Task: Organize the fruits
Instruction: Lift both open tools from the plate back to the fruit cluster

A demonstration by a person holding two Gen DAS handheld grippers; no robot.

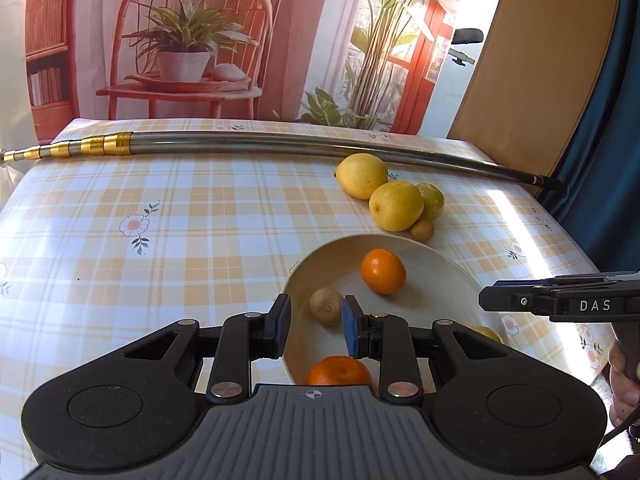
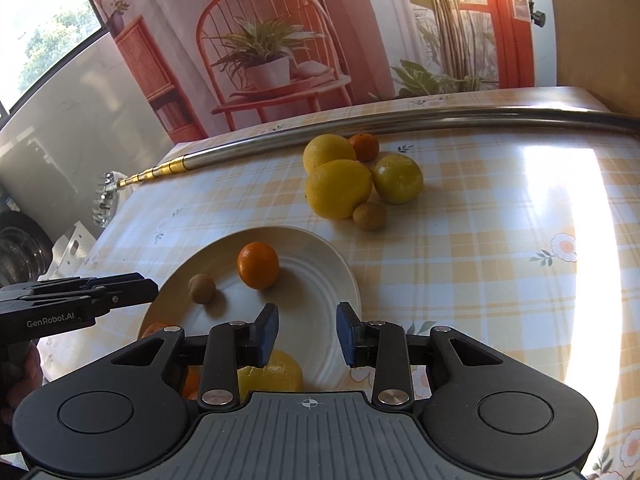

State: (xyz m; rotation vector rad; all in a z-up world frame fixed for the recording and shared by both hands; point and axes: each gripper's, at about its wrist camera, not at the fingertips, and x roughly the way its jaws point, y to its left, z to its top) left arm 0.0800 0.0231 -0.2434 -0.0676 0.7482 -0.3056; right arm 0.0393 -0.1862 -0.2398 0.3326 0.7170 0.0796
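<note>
A cream plate point(image 1: 440, 276) point(image 2: 320, 280) on the checked tablecloth holds a tangerine point(image 1: 383, 271) point(image 2: 258, 265), a small brown fruit point(image 1: 326, 306) point(image 2: 202, 288), a second tangerine point(image 1: 339, 371) at its near rim and a yellow citrus point(image 2: 276, 370). My left gripper point(image 1: 314, 330) hovers open over the plate's left rim, with nothing between its fingers. My right gripper point(image 2: 306, 334) is open above the plate's near right part, also holding nothing. Behind the plate lies a pile of lemons point(image 1: 362, 176) point(image 2: 338, 189), a greenish citrus point(image 2: 398, 178), a small brown fruit point(image 2: 370, 216) and a tangerine point(image 2: 364, 147).
A long metal telescopic pole point(image 1: 280, 146) point(image 2: 360, 124) lies across the back of the table. A printed backdrop with a chair and plants hangs behind. Open tablecloth point(image 1: 140, 240) spreads left of the plate; a sunlit patch point(image 2: 560, 240) lies to its right. A hand point(image 1: 624, 376) holds the right gripper's handle.
</note>
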